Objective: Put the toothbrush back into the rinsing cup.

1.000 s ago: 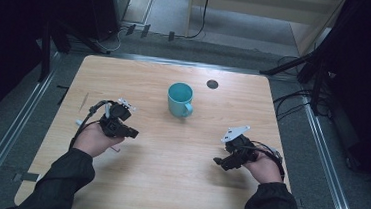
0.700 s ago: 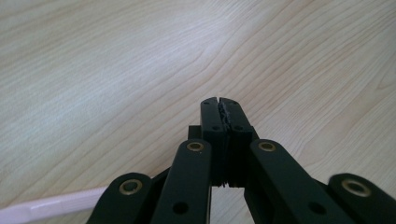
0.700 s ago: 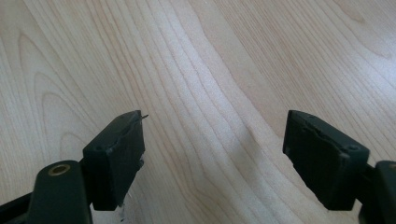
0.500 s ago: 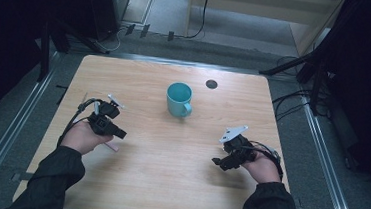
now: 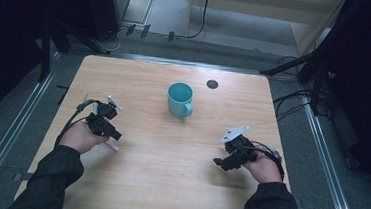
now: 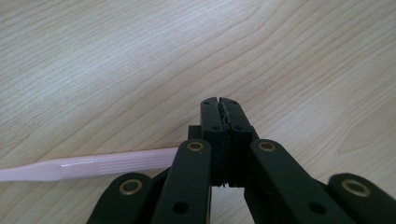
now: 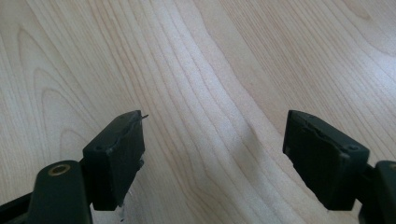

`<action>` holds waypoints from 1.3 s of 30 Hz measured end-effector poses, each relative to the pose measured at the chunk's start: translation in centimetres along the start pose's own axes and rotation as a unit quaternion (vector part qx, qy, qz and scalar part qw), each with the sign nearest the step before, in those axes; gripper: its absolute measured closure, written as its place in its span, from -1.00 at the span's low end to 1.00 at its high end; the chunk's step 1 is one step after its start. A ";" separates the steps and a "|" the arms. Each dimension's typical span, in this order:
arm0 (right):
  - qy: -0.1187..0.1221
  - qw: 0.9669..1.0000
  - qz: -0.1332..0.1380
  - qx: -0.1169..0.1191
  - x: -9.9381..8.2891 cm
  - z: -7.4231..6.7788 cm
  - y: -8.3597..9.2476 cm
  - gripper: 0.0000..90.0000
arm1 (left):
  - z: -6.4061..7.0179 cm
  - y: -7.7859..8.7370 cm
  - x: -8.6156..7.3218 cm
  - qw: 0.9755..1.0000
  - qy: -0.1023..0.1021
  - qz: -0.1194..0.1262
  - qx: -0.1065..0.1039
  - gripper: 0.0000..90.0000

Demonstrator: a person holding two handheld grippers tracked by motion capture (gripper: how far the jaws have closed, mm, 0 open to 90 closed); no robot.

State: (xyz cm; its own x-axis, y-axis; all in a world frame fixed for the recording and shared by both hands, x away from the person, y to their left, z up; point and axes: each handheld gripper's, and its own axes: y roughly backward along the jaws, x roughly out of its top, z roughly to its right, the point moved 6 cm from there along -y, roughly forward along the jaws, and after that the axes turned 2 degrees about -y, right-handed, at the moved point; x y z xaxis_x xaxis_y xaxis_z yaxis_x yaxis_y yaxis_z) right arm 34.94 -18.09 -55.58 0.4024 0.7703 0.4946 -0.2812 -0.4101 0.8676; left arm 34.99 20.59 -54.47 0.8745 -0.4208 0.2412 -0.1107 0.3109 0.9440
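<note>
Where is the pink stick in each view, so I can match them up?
High view: the pink stick pokes out beside the left hand, just below the left claw.
Left gripper view: the stick runs in from the left edge and passes behind the shut claw.
Right gripper view: bare wood between the open right claw.
Shared landmark: the wooden table.

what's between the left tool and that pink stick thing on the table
Nothing visible. The left tool has its jaws shut on nothing, and the pink stick lies flat on the bare wooden table right beside them, passing behind the tool's linkage. The teal mug stands well off toward the far side.
</note>
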 end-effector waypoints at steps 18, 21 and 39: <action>-0.002 1.000 -0.001 0.001 0.0 0.0 0.0 -0.54 | -1.0 -1.4 -0.4 0.999 0.008 -0.037 0.028 0.98; -0.003 1.000 0.000 0.001 0.0 0.1 0.0 -0.54 | -1.1 -1.5 -0.6 0.999 0.010 -0.039 0.028 0.98; 0.006 1.000 0.007 0.003 0.9 0.4 -0.2 -0.54 | -2.2 -0.9 -2.8 0.998 0.033 -0.042 0.033 0.98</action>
State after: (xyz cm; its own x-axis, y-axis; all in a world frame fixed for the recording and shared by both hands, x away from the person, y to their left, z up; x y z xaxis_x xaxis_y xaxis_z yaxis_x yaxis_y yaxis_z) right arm 35.73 -17.56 -55.29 0.3879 0.7707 0.5055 -0.2814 -0.4233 0.8612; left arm 33.68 23.36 -56.47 0.9111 -0.3851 0.1469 -0.0640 0.2199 0.9734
